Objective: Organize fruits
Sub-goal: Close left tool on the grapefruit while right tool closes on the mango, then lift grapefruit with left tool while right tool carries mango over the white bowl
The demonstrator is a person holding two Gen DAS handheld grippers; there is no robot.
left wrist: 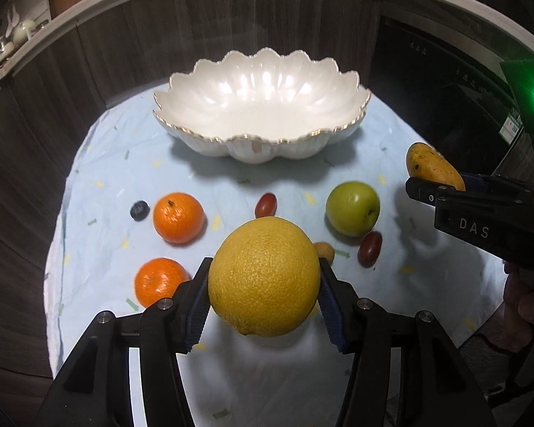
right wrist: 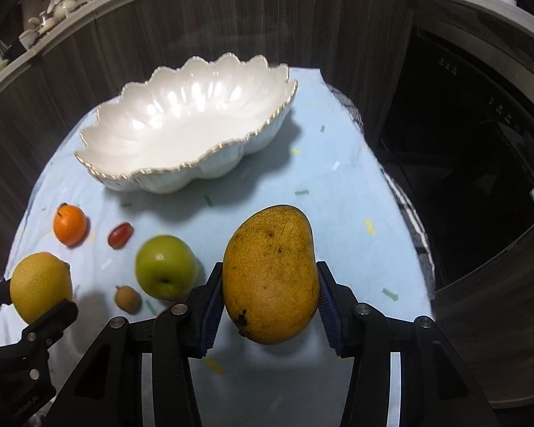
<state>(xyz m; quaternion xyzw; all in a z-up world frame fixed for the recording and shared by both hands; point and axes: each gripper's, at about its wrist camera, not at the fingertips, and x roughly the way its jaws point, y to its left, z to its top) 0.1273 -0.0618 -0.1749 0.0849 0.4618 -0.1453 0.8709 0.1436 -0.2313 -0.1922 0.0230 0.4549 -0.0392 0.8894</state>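
My left gripper (left wrist: 265, 263) is shut on a large yellow citrus fruit (left wrist: 263, 277), held above the cloth. In the right wrist view that fruit (right wrist: 39, 284) shows at lower left in the left gripper (right wrist: 32, 295). My right gripper (right wrist: 270, 267) is shut on a yellow-orange mango (right wrist: 270, 277), also lifted. From the left wrist it appears at right, the right gripper (left wrist: 434, 181) around the mango (left wrist: 427, 163). A white scalloped bowl (left wrist: 260, 138) stands empty beyond both. A green apple (left wrist: 352, 208), two oranges (left wrist: 178, 217) (left wrist: 158, 279) and two small red fruits (left wrist: 266, 203) (left wrist: 370, 247) lie on the cloth.
A light-blue cloth (right wrist: 338, 195) covers the round table. A small dark berry (left wrist: 139, 210) lies left of the oranges, and a small brown fruit (right wrist: 127, 299) near the apple. Wood-panelled cabinets stand behind, a dark glass appliance door (right wrist: 480, 160) at right. A hand (left wrist: 527, 306) holds the right gripper.
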